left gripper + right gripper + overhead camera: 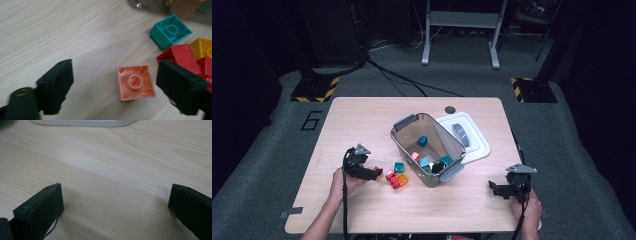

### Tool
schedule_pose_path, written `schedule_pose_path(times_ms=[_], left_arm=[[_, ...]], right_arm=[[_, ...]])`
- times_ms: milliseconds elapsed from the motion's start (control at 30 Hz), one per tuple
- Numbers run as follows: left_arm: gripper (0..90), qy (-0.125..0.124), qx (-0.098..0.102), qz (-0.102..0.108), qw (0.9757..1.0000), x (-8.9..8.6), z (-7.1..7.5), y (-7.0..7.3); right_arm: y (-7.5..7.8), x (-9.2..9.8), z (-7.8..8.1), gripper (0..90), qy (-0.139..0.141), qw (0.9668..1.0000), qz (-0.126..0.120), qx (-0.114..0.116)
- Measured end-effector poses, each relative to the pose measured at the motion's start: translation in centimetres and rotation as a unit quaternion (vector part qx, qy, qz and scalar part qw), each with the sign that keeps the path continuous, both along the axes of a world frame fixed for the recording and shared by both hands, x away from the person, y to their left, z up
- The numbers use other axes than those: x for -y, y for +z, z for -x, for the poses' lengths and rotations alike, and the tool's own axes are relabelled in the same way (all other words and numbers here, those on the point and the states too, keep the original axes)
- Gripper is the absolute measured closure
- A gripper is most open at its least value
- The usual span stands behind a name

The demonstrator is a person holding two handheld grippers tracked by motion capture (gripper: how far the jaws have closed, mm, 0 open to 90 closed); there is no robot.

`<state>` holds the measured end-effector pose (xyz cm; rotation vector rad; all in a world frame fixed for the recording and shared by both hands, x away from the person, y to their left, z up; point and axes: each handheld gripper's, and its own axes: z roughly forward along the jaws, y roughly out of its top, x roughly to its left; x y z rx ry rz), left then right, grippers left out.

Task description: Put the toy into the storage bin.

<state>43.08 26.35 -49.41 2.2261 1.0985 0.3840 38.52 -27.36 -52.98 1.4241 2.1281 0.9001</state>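
Wooden table (362, 120): one pale, grained tabletop; a person's two forearms come in at its near edge, each hand with a gripper.
Grippers: two. The left gripper (113, 85) has its jaws standing wide apart, gripping nothing; the pads touch nothing. The right gripper (115, 205) rests near the right front corner, jaws spread wide over bare wood, empty.
Peach brick (135, 82): one, between the left jaws on the table, closer to one pad but clear of both. It lies upside down, hollow side up, square, with a round tube in the middle and thin walls, glossy salmon plastic.
Loose bricks beyond it: one teal brick (170, 31), also hollow side up; one yellow brick (203, 47); red bricks (182, 57) in a small heap, at least two, number hard to tell.
Clear bin (398, 136): one, grey-handled, mid-table, just past the loose bricks; several bricks inside, teal and pink among them.
White lid (477, 145): one, flat on the table just behind the bin.
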Motion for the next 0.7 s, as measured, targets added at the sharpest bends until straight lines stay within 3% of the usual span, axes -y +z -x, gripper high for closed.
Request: schedule_pose_path(times_ms=[67, 167, 200, 333, 467, 700], left_arm=[[24.4, -0.008, -0.003, -0.007, 0.9999, 0.2, 0.0, 0.1], [29.5, -0.015, -0.012, -0.014, 0.9997, 0.5, 0.0, -0.1], [31.7, -0.010, -0.007, -0.013, 0.9998, 0.6, 0.0, -0.3], [43.2, -0.012, -0.020, -0.010, 0.9997, 0.7, 0.2, -0.8], [57.5, -0.010, -0.015, -0.001, 0.9998, 0.8, 0.4, -1.1], [59.0, -0.007, 0.001, 0.004, 1.0000, 0.7, 0.4, -0.9]], right_arm=[[0.0, 0.0, 0.0, 0.0, 0.000, 1.0000, 0.000, 0.000], [0.0, 0.0, 0.0, 0.0, 0.000, 1.0000, 0.000, 0.000], [0.0, 0.0, 0.0, 0.0, 0.000, 1.0000, 0.000, 0.000], [0.0, 0.0, 0.0, 0.0, 0.000, 1.0000, 0.000, 0.000], [0.0, 0.0, 0.0, 0.0, 0.000, 1.0000, 0.000, 0.000], [0.0, 0.0, 0.0, 0.0, 0.000, 1.0000, 0.000, 0.000]])
